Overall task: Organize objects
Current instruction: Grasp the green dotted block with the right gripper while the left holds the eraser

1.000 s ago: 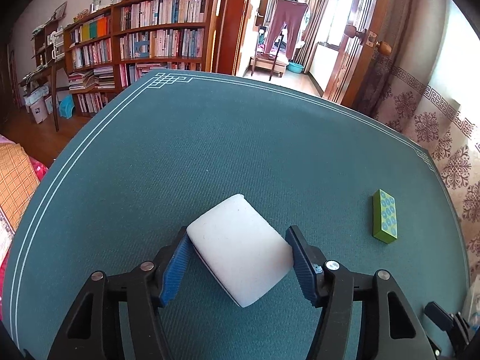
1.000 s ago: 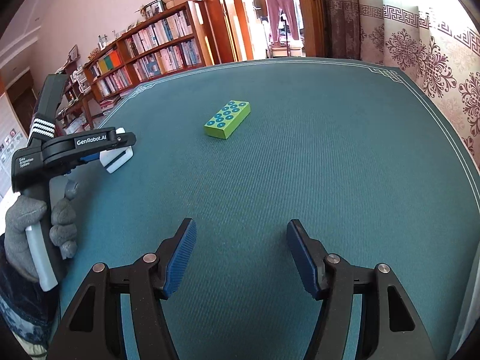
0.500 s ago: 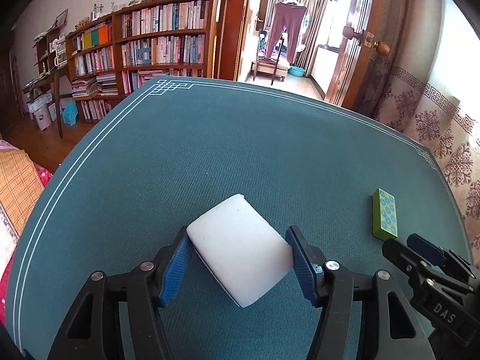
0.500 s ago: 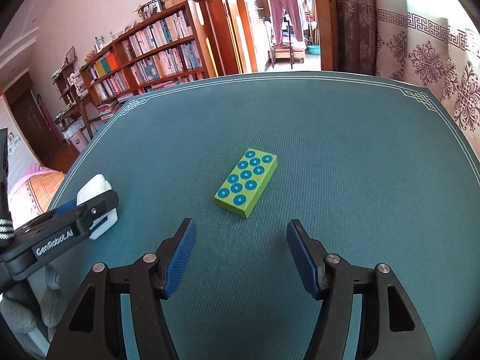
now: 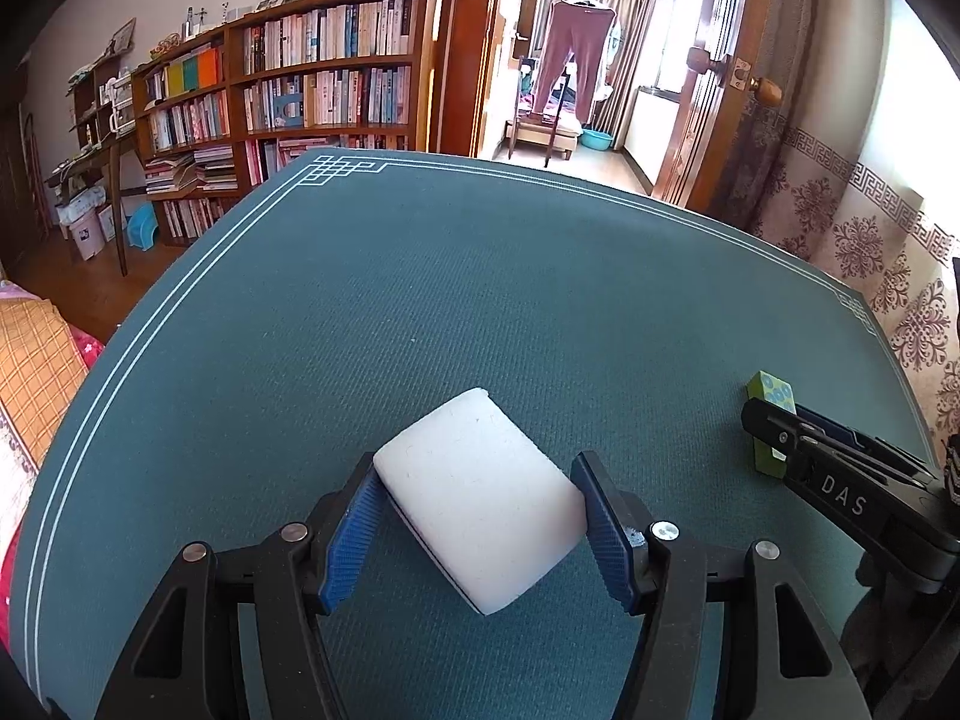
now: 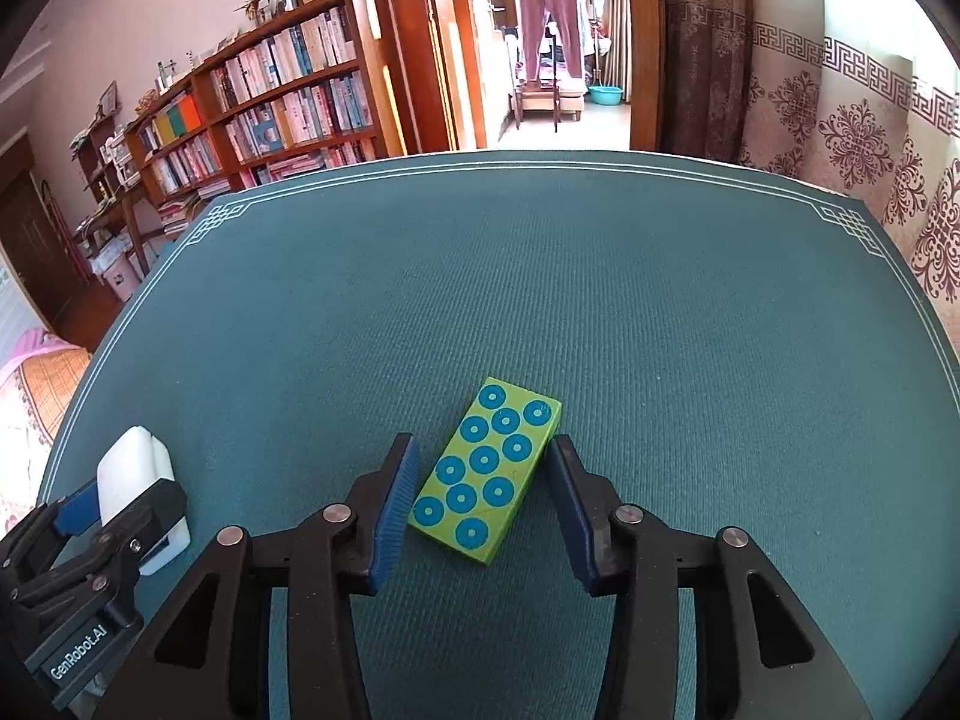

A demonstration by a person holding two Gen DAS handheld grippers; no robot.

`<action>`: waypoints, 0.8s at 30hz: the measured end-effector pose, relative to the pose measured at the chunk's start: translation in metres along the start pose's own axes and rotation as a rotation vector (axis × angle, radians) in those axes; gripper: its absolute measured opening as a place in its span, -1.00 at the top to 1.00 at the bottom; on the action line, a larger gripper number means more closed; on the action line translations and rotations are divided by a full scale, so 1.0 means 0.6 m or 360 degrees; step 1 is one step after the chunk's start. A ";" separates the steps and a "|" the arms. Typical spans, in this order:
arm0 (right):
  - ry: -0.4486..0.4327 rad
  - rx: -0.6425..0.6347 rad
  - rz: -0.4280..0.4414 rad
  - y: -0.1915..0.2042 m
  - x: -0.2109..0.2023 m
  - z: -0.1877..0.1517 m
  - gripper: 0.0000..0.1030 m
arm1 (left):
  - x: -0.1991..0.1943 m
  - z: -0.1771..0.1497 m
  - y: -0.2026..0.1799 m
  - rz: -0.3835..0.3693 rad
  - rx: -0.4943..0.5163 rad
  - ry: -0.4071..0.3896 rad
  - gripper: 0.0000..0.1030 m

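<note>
My left gripper (image 5: pixel 480 531) is shut on a white foam block (image 5: pixel 480 495), held just above the green table mat (image 5: pixel 456 300). The block and left gripper also show at the left of the right wrist view (image 6: pixel 141 492). A green block with blue circles (image 6: pixel 489 468) lies flat on the mat. My right gripper (image 6: pixel 480 507) is open and straddles it, one finger on each long side, with small gaps showing. In the left wrist view the green block (image 5: pixel 771 420) is partly hidden behind the right gripper's finger.
The mat (image 6: pixel 600 276) has a white line border near its edges. A bookshelf (image 5: pixel 288 96) stands beyond the far left edge. An open door (image 6: pixel 645 42) and a patterned curtain (image 6: pixel 852 138) lie beyond the far right.
My right gripper has moved forward and left over the mat until the green block lies between its open fingers. The left gripper still holds the white block in the same place.
</note>
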State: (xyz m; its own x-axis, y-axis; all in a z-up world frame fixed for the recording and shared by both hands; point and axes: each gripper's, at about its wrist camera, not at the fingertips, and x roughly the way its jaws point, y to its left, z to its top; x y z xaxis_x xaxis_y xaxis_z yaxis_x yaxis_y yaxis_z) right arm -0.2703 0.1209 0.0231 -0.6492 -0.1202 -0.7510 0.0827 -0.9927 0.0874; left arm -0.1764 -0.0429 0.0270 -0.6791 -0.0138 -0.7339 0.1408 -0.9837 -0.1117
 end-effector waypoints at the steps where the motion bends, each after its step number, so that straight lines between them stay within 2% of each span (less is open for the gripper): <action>1: -0.0001 -0.0005 -0.0011 -0.001 -0.001 -0.002 0.32 | -0.001 -0.001 -0.001 0.0000 0.0004 -0.0002 -0.29; 3: -0.0006 -0.0022 -0.0030 -0.003 -0.003 -0.005 0.41 | -0.002 -0.003 -0.003 0.0002 0.0013 -0.0006 -0.29; 12: -0.0022 0.0013 -0.0021 -0.026 -0.037 -0.049 0.41 | -0.011 -0.007 -0.018 -0.0002 0.0064 -0.0033 -0.29; 24: -0.0021 0.0104 0.0048 -0.062 -0.110 -0.118 0.41 | -0.045 -0.014 -0.052 -0.0077 0.0157 -0.0099 -0.29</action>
State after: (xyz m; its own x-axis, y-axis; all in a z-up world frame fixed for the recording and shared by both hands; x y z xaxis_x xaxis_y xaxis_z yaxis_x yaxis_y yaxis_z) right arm -0.1768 0.1661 0.0230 -0.6571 -0.1495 -0.7389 0.0529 -0.9869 0.1526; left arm -0.1566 -0.0100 0.0448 -0.7270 0.0257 -0.6862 0.0376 -0.9963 -0.0772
